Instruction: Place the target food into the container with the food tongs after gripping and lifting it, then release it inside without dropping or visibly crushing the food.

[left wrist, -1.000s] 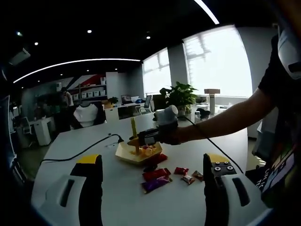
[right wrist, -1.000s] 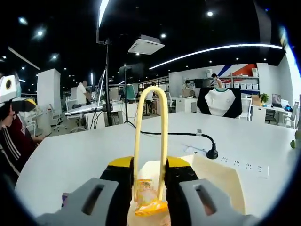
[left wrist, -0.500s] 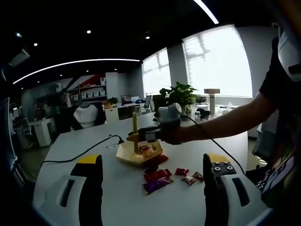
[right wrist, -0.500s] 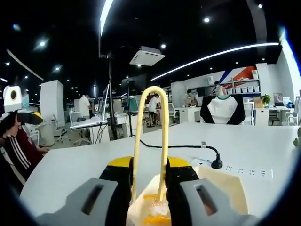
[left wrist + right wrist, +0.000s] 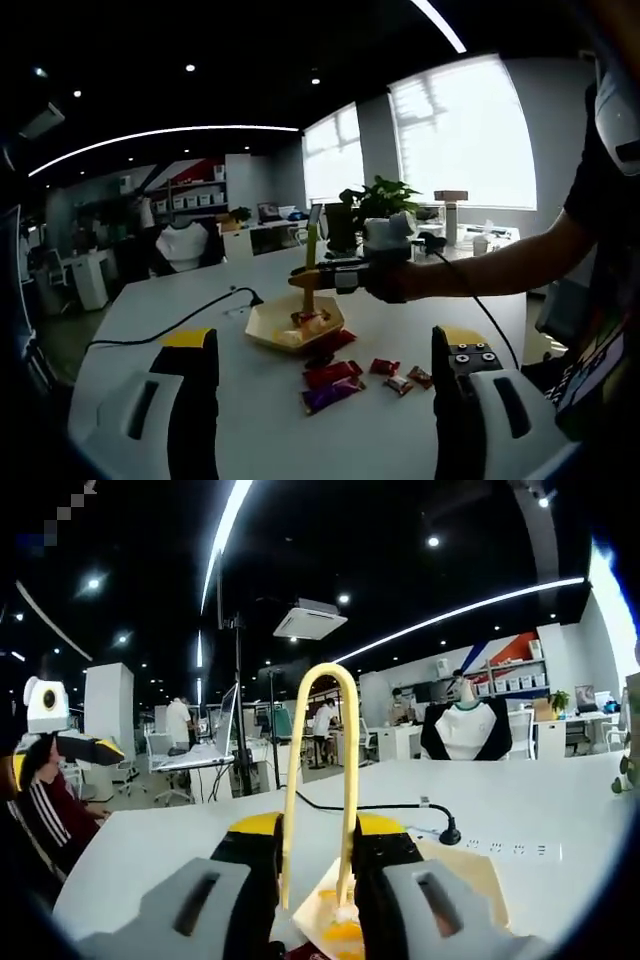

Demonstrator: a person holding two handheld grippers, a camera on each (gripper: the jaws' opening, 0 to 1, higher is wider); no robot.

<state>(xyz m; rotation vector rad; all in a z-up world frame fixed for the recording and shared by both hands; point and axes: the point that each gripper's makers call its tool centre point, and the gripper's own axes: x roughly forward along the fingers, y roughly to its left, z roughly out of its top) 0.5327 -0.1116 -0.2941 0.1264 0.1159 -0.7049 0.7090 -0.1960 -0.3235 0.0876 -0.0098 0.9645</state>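
Right gripper (image 5: 335,277) with tongs (image 5: 309,268) is now higher and further right over the tray (image 5: 270,330), clear of it; earlier it sat low at the tray. Orange packet (image 5: 343,930), pinched between the tong tips a second ago, now lies in the tray, tips empty. In the right gripper view the tray (image 5: 470,875) sits lower and smaller.

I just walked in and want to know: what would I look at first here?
Probably the yellow tongs, pinched in the right claw and standing tall in the right gripper view. In the left gripper view they hang over a yellow tray with snacks in it, on a big white table. More bright wrappers lie on the table just in front of the tray.
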